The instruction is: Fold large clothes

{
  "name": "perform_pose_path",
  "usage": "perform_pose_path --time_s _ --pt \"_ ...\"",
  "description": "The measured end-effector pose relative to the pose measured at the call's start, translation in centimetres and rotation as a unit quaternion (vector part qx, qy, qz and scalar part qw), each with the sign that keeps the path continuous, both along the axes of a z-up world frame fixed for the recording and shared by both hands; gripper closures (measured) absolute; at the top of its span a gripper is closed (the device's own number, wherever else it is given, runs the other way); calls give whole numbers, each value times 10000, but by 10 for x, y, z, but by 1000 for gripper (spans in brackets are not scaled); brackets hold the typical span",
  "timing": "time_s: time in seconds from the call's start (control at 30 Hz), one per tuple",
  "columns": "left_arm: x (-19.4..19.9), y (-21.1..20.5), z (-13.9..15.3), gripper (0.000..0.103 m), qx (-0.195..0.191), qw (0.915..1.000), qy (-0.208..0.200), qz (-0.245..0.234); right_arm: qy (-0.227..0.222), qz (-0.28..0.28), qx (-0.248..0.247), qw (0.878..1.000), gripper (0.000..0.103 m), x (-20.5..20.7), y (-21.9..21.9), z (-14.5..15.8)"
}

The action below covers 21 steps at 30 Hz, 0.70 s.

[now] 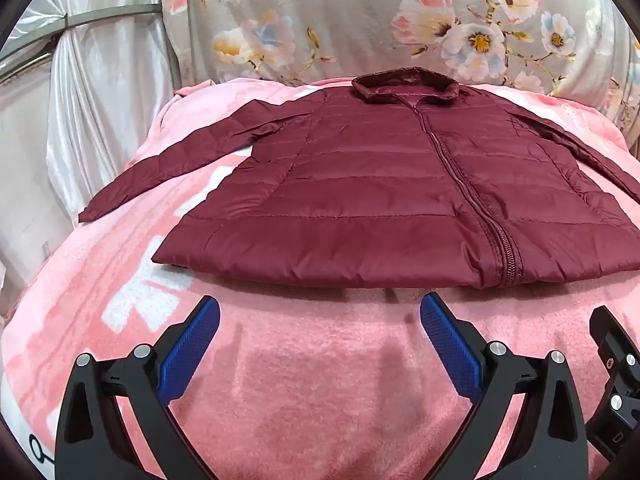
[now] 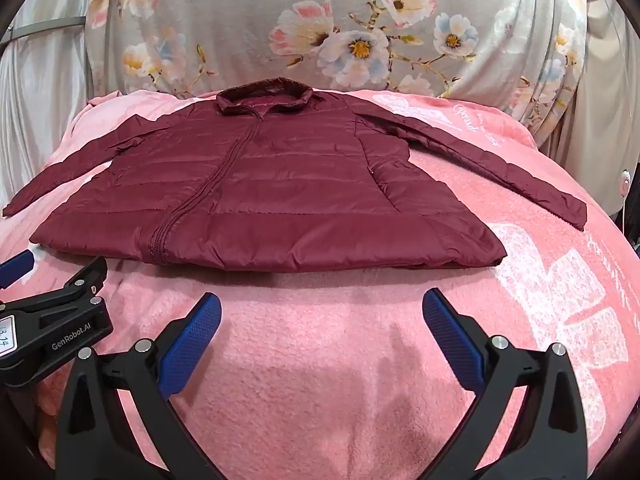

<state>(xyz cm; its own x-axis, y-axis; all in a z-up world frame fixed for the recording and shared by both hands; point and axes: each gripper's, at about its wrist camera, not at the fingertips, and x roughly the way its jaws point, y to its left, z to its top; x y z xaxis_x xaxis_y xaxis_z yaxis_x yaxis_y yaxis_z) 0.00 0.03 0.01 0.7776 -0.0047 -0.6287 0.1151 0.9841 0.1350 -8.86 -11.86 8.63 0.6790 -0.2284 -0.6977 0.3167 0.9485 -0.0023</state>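
Note:
A dark red quilted jacket [image 1: 360, 184] lies flat and zipped on a pink blanket [image 1: 320, 380], collar far, hem near, both sleeves spread outward. It also shows in the right wrist view [image 2: 256, 192]. My left gripper [image 1: 320, 320] is open and empty, hovering just short of the hem, left of the zipper. My right gripper [image 2: 322, 320] is open and empty, just short of the hem's right half. The left gripper's body shows at the left edge of the right wrist view [image 2: 60, 320].
A grey floral cushion or cover [image 1: 360, 20] rises behind the jacket. White curtain and a metal rail [image 1: 80, 80] stand at the left. The pink blanket [image 2: 560, 300] with white print drops off at the right side.

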Motion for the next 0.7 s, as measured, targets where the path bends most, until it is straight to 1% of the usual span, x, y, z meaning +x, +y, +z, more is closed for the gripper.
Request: perform_pose_path --time_s 0.13,0.17,0.37,0.7 --pt "-1 0 0 5 40 10000 1 2 7 6 -17 10000 5 1 0 -1" --pt "-1 0 -4 5 35 10000 1 3 -17 -2 -58 10000 5 0 1 0" --pt "2 -2 -4 5 24 10000 93 4 -24 0 -89 10000 5 0 1 0" --pt "-4 -1 -2 5 -40 10000 -41 -47 -53 5 -91 9999 5 0 2 -3"
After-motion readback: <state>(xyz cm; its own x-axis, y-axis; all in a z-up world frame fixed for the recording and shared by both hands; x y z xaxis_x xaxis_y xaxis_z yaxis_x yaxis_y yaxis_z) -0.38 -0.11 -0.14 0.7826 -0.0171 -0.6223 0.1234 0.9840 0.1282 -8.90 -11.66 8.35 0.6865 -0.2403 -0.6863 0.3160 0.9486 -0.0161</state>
